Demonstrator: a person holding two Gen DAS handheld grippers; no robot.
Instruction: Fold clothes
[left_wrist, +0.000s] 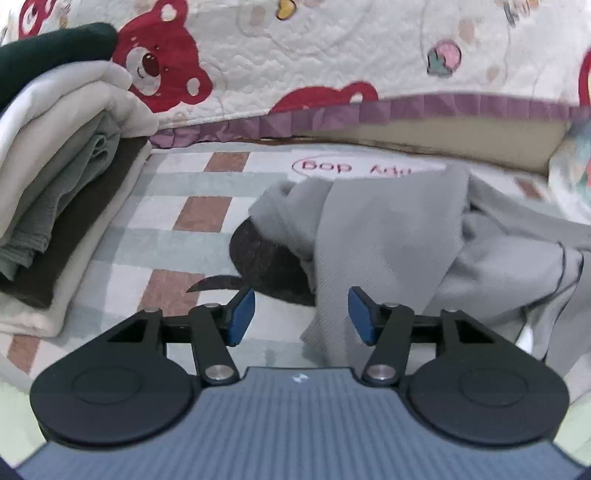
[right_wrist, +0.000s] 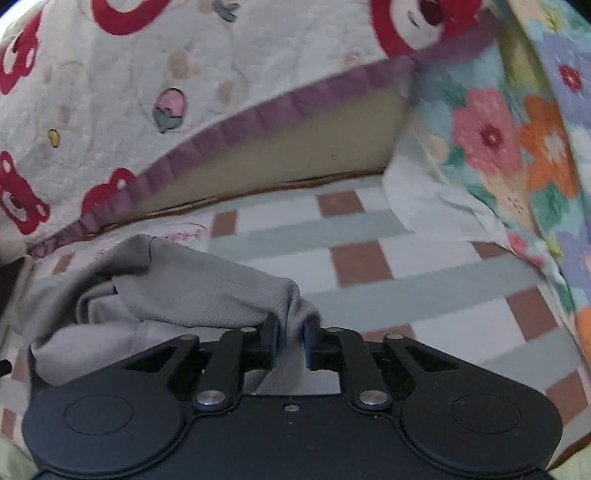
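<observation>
A bunched fold of the grey garment (right_wrist: 192, 291) is pinched by the right hand-held gripper (right_wrist: 290, 341), while the left hand-held gripper (left_wrist: 301, 314) is held released above the checked blanket (left_wrist: 173, 236).

We see a checked mat (left_wrist: 207, 218); a crumpled grey garment (left_wrist: 388, 236) lies on it, with a stack of folded clothes (left_wrist: 62, 206) at its left edge.
</observation>
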